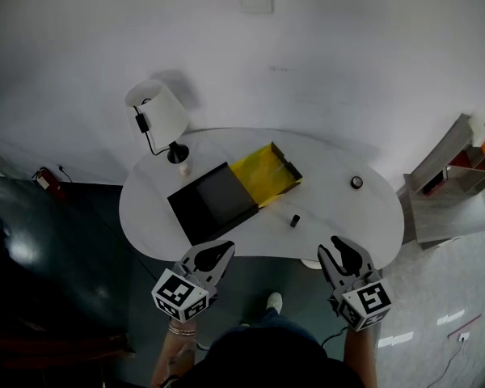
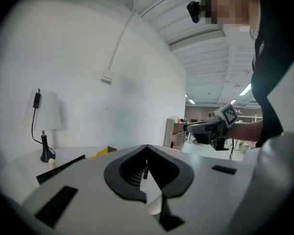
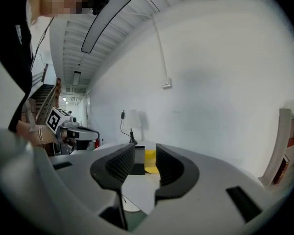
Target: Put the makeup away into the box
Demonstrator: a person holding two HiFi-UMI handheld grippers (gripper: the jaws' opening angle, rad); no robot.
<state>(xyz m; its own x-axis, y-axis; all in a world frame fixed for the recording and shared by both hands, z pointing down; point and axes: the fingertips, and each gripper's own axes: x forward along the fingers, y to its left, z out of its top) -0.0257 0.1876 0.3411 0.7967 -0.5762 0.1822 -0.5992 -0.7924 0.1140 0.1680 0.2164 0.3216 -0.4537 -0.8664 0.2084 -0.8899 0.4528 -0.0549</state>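
On the white table (image 1: 339,217) lies a black box (image 1: 212,202) with its yellow tray (image 1: 265,175) slid out to the right. A small dark makeup piece (image 1: 294,221) lies near the table's front edge, a round one (image 1: 356,182) farther right, and a small cream one (image 1: 185,168) by the lamp's foot. My left gripper (image 1: 223,249) hovers at the front edge below the box, its tips touching and nothing between them (image 2: 147,147). My right gripper (image 1: 337,245) hangs over the front edge right of the dark piece, jaws apart and empty (image 3: 145,153).
A white table lamp (image 1: 158,111) stands at the table's back left. A grey shelf unit (image 1: 449,176) stands to the right of the table, and a red extinguisher (image 1: 44,179) sits on the floor at left. The person's shoe (image 1: 273,301) shows below the table edge.
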